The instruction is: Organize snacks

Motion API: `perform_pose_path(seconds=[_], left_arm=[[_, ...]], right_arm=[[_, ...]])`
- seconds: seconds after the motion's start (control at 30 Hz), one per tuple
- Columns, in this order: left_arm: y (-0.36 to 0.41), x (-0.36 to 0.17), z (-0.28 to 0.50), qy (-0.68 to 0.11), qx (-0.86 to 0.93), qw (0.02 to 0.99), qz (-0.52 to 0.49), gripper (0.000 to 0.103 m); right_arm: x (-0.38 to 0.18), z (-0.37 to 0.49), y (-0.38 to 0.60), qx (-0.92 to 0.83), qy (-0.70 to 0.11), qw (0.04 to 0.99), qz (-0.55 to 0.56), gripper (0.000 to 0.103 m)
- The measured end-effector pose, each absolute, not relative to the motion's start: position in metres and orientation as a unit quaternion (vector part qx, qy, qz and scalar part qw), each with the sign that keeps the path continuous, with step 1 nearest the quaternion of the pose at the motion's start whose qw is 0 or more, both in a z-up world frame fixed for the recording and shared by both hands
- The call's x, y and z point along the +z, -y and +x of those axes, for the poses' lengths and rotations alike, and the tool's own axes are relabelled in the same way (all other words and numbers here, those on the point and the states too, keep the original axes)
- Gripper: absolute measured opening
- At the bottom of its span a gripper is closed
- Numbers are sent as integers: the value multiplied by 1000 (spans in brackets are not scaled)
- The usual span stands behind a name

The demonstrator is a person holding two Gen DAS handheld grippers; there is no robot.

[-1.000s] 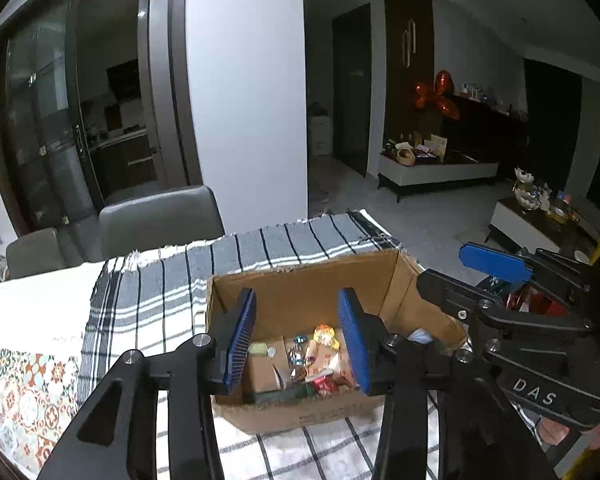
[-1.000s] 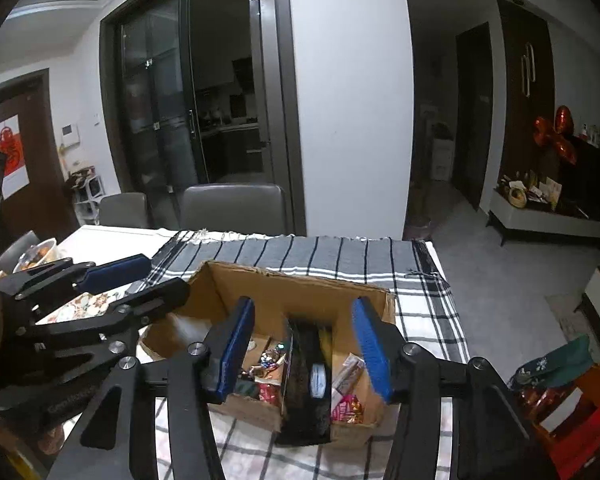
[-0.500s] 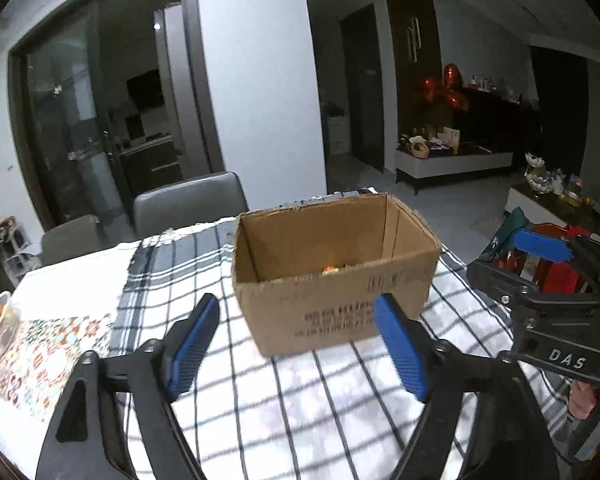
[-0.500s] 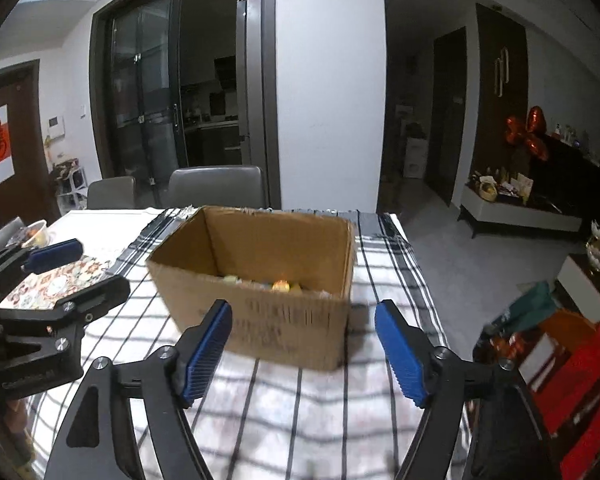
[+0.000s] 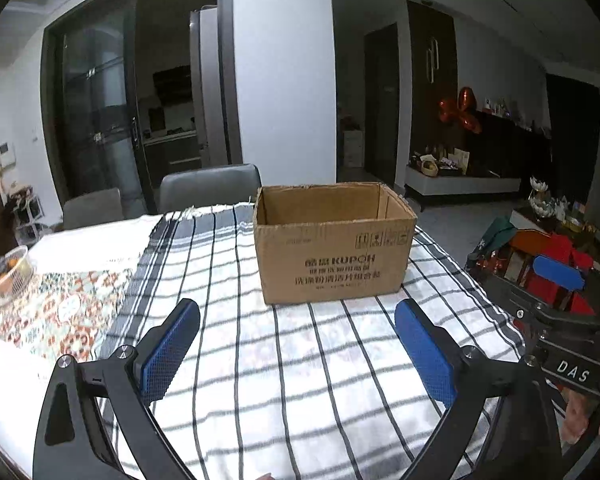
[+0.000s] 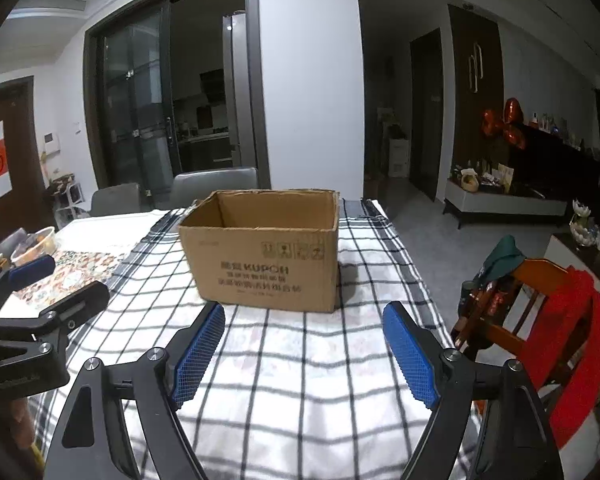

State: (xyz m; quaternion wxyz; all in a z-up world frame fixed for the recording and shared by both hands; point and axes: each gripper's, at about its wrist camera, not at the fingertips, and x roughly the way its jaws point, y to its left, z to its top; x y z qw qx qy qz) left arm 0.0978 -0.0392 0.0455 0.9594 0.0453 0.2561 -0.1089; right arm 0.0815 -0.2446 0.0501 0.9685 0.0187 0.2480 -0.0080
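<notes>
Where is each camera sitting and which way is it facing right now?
Left wrist: on the left tongs, facing forward over the checked cloth at the cardboard box; right tongs show at its right edge.
Right wrist: on the right tongs, facing the same box; left tongs show at its left edge.
Shared: box, cloth, grey chairs.

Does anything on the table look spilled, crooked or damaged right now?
Nothing stands out. The cardboard box sits upright and open on the checked cloth, nothing spilled around it; only its top rim looks slightly ragged.
</notes>
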Motion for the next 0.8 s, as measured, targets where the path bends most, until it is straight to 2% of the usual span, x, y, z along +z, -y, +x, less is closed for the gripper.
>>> perform_pose_path(seconds=[0.33,0.8], left_arm=[[30,36,77,-265,-118,957,19,101],[34,32,72,-264,-106,958,34,101]], right_arm=[[41,62,237,6,-253,967,21,82],[42,56,237,-6,-239,971,10,82]])
